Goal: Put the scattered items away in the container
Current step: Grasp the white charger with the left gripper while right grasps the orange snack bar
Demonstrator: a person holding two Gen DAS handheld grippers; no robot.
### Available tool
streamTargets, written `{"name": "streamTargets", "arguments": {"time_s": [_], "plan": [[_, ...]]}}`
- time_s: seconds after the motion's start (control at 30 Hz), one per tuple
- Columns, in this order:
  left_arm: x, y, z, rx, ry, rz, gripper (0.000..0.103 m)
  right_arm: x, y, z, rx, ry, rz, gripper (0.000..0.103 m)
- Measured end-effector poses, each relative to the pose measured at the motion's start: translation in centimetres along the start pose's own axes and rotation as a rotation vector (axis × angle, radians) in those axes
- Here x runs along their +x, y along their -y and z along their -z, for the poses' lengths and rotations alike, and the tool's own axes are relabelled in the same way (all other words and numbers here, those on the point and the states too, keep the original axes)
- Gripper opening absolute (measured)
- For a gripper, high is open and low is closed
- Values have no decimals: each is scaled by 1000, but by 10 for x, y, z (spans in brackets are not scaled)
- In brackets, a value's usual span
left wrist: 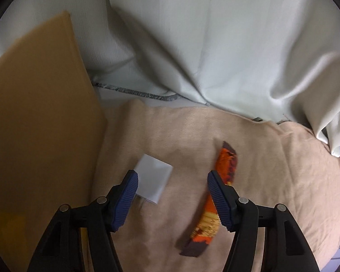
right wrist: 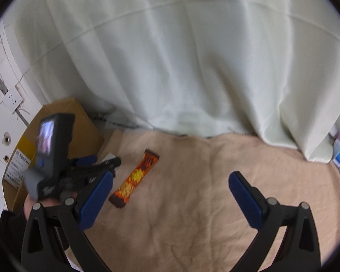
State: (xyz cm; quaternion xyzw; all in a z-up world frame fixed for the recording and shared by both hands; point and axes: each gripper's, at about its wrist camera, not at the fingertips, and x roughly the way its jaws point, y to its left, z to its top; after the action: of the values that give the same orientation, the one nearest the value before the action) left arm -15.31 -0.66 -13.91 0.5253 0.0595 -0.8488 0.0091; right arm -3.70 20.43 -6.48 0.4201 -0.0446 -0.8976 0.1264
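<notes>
Right wrist view alone shows both hand-held grippers, left (right wrist: pixel 97 161) and right (right wrist: pixel 170 192), empty and parted.

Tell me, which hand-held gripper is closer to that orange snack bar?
Left. The left hand-held gripper sits right over the cloth with one finger overlapping the orange snack bar. The right hand-held gripper hangs open, with the bar beside its left finger.

Black-framed tongs (left wrist: pixel 172 179) with ribbed blue pads (left wrist: pixel 217 200), silver pivot screws (left wrist: pixel 243 200), and a black sleeve (right wrist: pixel 6 226).
</notes>
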Motion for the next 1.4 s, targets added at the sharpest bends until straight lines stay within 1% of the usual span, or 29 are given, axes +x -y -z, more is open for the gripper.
{"name": "streamTargets", "arguments": {"time_s": [0.03,0.13,0.23,0.3,0.33,0.4,0.53,0.63,0.67,0.77,0.8,0.87,0.97,1.07,1.13,1.2,1.27,1.33,1.4], "plan": [[3,-2,0,1,-9,17,65,2,-1,2,2,-10,-4,103],[9,-5,0,11,-15,23,65,11,-5,7,-4,-31,-3,103],[15,-9,0,15,-13,-7,64,13,-6,7,-5,-34,-8,103],[14,-12,0,7,-11,-2,64,15,-6,7,-6,-35,-8,103],[14,-11,0,7,-12,-3,60,15,-6,6,-6,-39,-6,103],[14,-12,1,16,-5,-23,58,18,-6,6,-3,-45,-6,103],[16,-14,2,35,2,-66,58,21,-8,8,-8,-57,-8,103],[27,-19,2,9,-35,-86,58,26,-11,9,-11,-66,-12,103],[31,-23,4,-9,-53,-65,58,27,-11,9,-11,-69,-15,103],[34,-22,10,10,-63,-77,58,30,-15,9,-17,-76,-17,103],[35,-22,13,8,-58,-69,58,30,-16,9,-21,-76,-21,103],[33,-23,15,9,-47,-63,45,30,-17,9,-22,-75,-22,103],[31,-23,16,14,-43,-50,45,34,-18,11,-19,-84,-22,103],[23,-22,17,14,-31,-25,45,34,-17,13,-20,-86,-23,103],[11,-19,19,15,-22,-23,45,36,-17,14,-17,-95,-23,103],[-6,-18,23,-3,-3,-2,45,37,-17,15,-9,-99,-31,103],[-24,-15,30,-5,8,-27,45,41,-16,15,-2,-104,-40,103],[-38,-15,39,-10,33,-31,45,47,-18,15,2,-114,-42,103],[-54,-17,51,-16,67,-73,45,56,-21,14,-3,-123,-40,103]]}}
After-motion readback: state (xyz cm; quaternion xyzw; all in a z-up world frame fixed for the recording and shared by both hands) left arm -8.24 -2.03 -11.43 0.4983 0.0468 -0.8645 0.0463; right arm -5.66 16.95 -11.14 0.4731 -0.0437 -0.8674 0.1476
